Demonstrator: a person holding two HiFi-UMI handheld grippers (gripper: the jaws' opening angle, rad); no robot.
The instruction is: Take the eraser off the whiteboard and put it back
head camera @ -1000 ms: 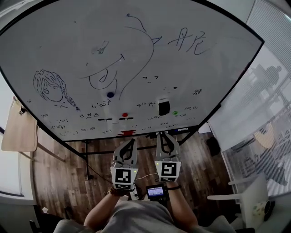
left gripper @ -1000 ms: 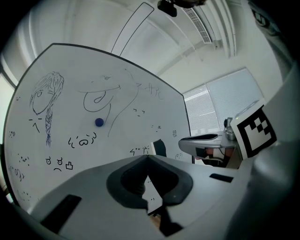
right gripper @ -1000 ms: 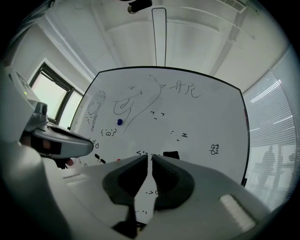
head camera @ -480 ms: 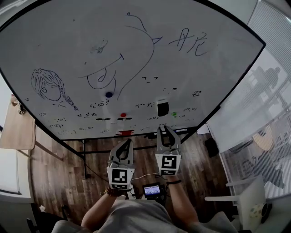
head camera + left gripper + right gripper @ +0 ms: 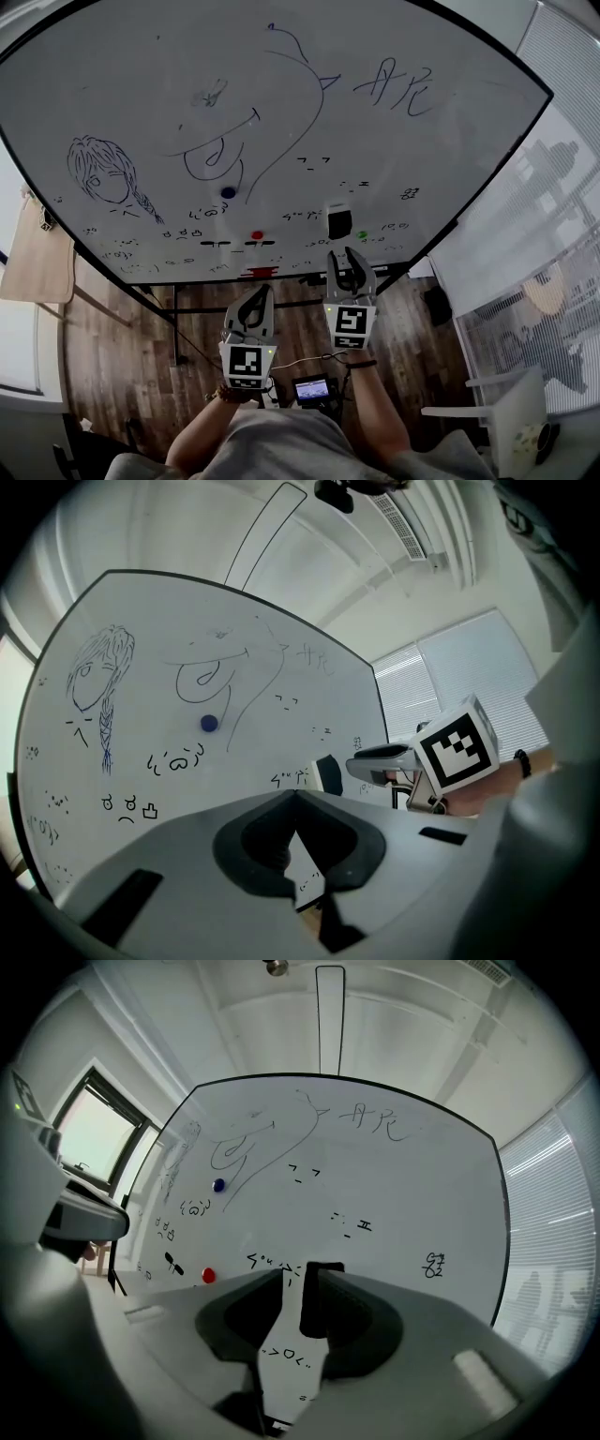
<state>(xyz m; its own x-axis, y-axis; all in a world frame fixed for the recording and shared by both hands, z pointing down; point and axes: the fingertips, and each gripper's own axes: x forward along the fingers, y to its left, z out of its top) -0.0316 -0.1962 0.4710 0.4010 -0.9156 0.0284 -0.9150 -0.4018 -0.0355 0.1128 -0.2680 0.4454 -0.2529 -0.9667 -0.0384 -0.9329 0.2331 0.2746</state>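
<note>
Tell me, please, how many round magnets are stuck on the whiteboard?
3: a blue magnet highest up, a red magnet below and right of it, and a green magnet just right of the eraser. None appears hidden.

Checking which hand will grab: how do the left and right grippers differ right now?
The left gripper has its jaws together and empty; the right gripper has its jaws opening. The right gripper reaches nearer the whiteboard, lined up with the eraser; the left gripper sits farther back. Both point at the whiteboard.
</note>
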